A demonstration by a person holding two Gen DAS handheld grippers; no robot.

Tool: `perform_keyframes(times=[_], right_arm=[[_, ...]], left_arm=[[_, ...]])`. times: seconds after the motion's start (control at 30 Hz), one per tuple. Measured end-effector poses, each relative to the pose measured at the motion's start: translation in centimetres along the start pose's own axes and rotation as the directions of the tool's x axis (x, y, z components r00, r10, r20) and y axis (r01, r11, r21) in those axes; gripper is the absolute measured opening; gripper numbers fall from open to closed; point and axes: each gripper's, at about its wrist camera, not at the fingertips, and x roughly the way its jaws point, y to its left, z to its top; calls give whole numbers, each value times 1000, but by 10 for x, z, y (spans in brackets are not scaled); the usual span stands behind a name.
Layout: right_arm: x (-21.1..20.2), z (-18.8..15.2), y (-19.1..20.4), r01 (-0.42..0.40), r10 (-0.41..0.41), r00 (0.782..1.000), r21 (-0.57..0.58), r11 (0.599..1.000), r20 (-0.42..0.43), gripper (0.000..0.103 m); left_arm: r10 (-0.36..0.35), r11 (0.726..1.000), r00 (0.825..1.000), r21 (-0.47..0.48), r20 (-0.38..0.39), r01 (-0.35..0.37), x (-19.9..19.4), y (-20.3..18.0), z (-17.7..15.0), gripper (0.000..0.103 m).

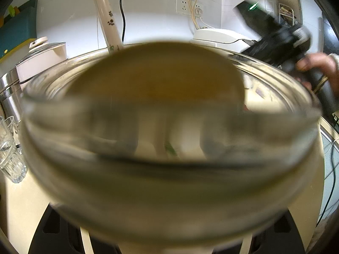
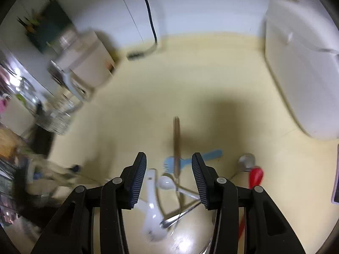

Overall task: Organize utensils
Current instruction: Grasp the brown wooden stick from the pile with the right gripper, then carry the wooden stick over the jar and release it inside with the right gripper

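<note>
In the left wrist view a clear glass jar (image 1: 169, 180) fills the frame, its mouth facing the camera; my left gripper holds it, fingers hidden behind the glass. A white ceramic spoon handle (image 1: 106, 17) sticks up out of it. My right gripper (image 2: 168, 165) is open and empty, hovering over a pile of utensils on the cream counter (image 2: 211, 74): a white spoon (image 2: 166, 182), a white ladle-like spoon (image 2: 151, 211), a blue fork (image 2: 190, 159), wooden chopsticks (image 2: 176, 139), a metal spoon (image 2: 245, 162), a red spoon (image 2: 255, 176). The right gripper also shows in the left wrist view (image 1: 275, 36).
A white appliance (image 2: 303, 74) stands at the right. A white pot with a glass lid (image 2: 84, 63) and drinking glasses (image 2: 57, 114) stand at the left. A black cable (image 2: 150, 21) hangs down the wall. Wall sockets (image 1: 188, 5) are behind.
</note>
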Motion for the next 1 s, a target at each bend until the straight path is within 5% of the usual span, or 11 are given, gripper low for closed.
perform_keyframes(times=[0.17,0.3,0.43,0.57,0.77,1.0], right_arm=[[52,13,10,64,-69,995,-75,995,-71,42],[83,22,14,83,-97,987,-106,991,-125,28],[90,23,16,76,-91,987,-120,990,-129,11],[87,20,11,84,-93,990,-86,993,-108,9],[23,3,3,-13,12,997,11,1000,82,9],[-52,-35,3,-30,10,953,64,997,304,9]], left_arm=[[-1,1000,1000,-1,0,1,0,0,0,72],[0,1000,1000,0,0,0,0,0,0,72],[0,1000,1000,-1,0,0,0,0,0,72],[0,1000,1000,-1,0,0,0,0,0,72],[1,1000,1000,0,0,-1,0,1,0,72],[0,1000,1000,-1,0,0,0,1,0,72]])
